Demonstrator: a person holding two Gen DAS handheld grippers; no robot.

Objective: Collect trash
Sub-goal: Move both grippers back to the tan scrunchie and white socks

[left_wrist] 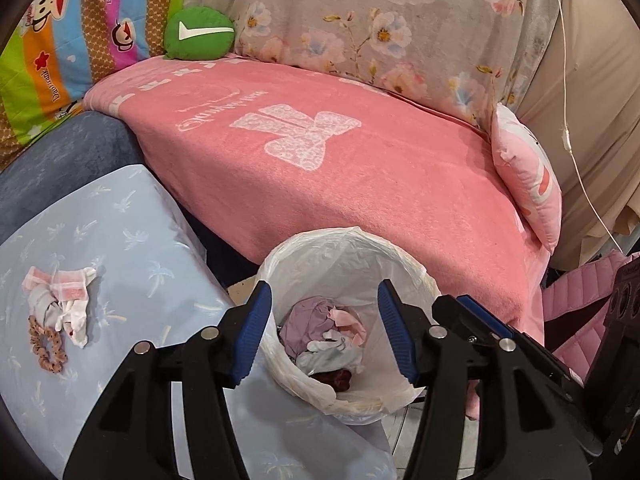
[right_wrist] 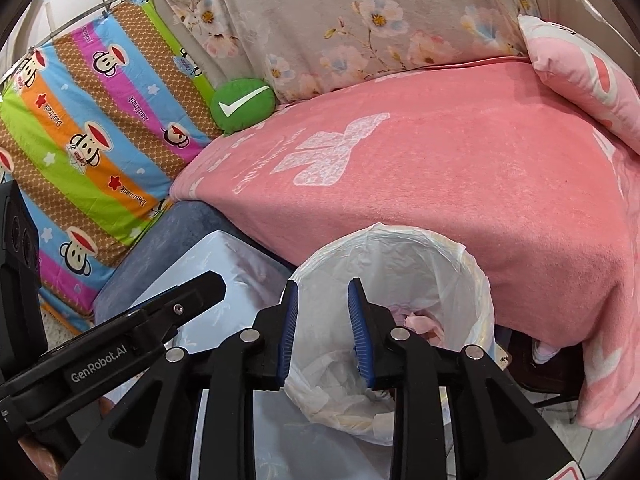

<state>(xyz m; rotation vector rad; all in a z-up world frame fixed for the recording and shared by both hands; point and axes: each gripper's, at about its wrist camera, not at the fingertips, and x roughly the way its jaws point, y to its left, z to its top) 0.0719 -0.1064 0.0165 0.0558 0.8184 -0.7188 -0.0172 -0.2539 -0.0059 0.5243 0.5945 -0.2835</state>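
Note:
A small bin lined with a white plastic bag (left_wrist: 384,264) stands between the table and the sofa; it also shows in the right wrist view (right_wrist: 424,256). Crumpled purple, pink and white trash (left_wrist: 320,332) lies inside it. My left gripper (left_wrist: 324,332) is open and empty, right above the bin's mouth. My right gripper (right_wrist: 322,332) is open and empty over the bin's near rim. A crumpled white and pink wrapper (left_wrist: 64,300) and a beaded brown ring (left_wrist: 48,348) lie on the light blue table (left_wrist: 132,240) at the left.
A sofa with a pink blanket (left_wrist: 320,168) lies behind the bin. A green check-mark cushion (left_wrist: 198,32), a striped cartoon cushion (right_wrist: 92,136) and a pink pillow (left_wrist: 528,176) rest on it. A thin white cord (left_wrist: 568,120) hangs at the right.

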